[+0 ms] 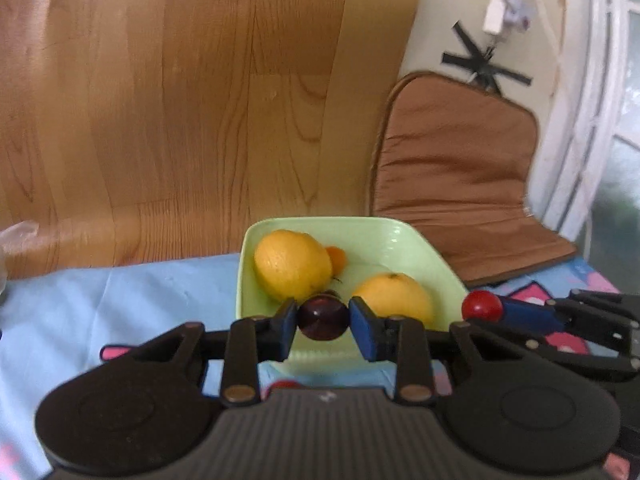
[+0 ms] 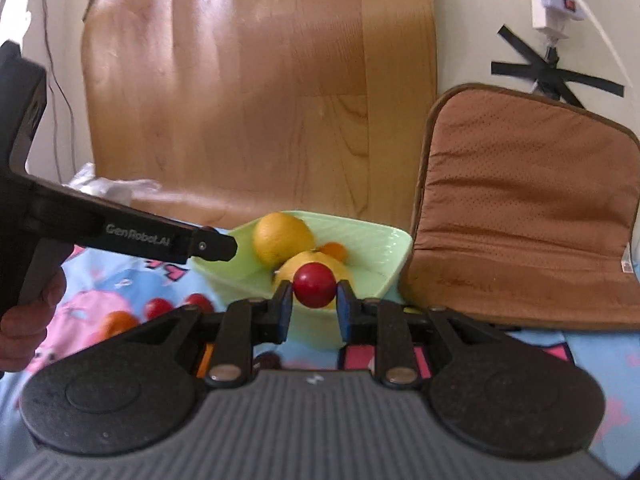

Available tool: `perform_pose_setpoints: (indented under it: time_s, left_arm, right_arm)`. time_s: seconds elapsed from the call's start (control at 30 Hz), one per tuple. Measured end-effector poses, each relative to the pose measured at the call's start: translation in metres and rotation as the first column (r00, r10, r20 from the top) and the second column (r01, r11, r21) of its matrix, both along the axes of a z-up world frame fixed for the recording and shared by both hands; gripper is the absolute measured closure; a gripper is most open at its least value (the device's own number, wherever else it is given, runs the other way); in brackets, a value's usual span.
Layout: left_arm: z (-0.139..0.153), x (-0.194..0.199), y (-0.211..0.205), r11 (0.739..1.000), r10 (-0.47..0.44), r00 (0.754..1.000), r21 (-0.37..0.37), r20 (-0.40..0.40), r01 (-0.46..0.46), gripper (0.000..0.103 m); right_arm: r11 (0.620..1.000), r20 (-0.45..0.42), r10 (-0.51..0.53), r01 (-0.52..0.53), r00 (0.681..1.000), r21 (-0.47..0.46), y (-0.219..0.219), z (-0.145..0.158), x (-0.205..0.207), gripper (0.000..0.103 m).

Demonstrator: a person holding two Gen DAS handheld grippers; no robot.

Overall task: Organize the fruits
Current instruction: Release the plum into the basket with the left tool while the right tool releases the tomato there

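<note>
The left gripper point(image 1: 323, 322) is pinching a dark purple plum point(image 1: 323, 317) between its blue pads point(image 1: 363, 330), and it is hovering right at the near rim of the pale green bowl point(image 1: 394, 229). The right gripper point(image 2: 313, 306) is likewise clenching a small red fruit point(image 2: 314, 285), a cherry tomato or something like it, and is sitting just short of the same bowl from the other side. In the left wrist view the red fruit is showing off to the right, level with the plum and a little apart from it, so the two claws are flanking the bowl's front edge.

The bowl is already holding two lemons point(image 1: 293, 264) point(image 1: 394, 297) and a small orange fruit point(image 1: 337, 258) tucked behind the larger lemon. The relation that matters: the bowl is lying straight ahead of both claws along their finger axes, and the open floor of the bowl is showing between the two lemons. The left claw is looking nearer, its plum seeming almost over the rim, so it is probably the one to drop first, with only a short forward move needed.

More loose fruits, two red ones point(image 2: 158, 307) and an orange one point(image 2: 120, 322), are waiting on the cartoon-printed cloth point(image 2: 592, 350) to the left of the bowl in the right wrist view. A brown cushion point(image 2: 528, 208) is leaning just beside the bowl.
</note>
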State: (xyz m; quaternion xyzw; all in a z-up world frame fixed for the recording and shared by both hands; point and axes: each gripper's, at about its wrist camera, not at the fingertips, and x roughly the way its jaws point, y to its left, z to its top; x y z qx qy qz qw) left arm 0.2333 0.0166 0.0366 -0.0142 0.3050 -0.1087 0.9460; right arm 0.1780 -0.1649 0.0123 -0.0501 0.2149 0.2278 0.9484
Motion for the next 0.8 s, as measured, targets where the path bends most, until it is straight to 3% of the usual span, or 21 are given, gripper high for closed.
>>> perform_pose_setpoints:
  time_s: [0.07,0.2,0.37,0.6,0.8]
  left_arm:
    - [-0.006,0.011,-0.003,1.0,0.006,1.0,0.013,-0.02,-0.006,0.072]
    - [-0.017,0.02,-0.004,0.999,0.028,0.999,0.032,-0.031,-0.027,0.054]
    - [-0.018,0.013,0.001,0.999,0.031,0.999,0.019,-0.029,-0.031,0.054]
    - [0.003,-0.038,0.03,0.998,0.032,0.999,-0.054,0.021,-0.031,0.051]
    - [-0.008,-0.09,0.063,0.992,0.083,0.996,-0.096,0.024,-0.08,0.05]
  right_arm:
    - [1.0,-0.007,-0.008,0.008,1.0,-0.018,0.001,-0.004,0.008,0.076]
    - [1.0,-0.003,-0.02,0.02,1.0,-0.021,0.0,-0.008,0.02,0.076]
    - [0.999,0.005,-0.042,0.042,0.999,0.018,-0.008,-0.005,0.012,0.069]
    - [0.996,-0.009,-0.054,0.054,0.999,0.068,-0.017,0.002,-0.02,0.069]
    - [0.994,-0.068,0.019,-0.012,0.997,0.104,-0.007,-0.005,-0.06,0.069]
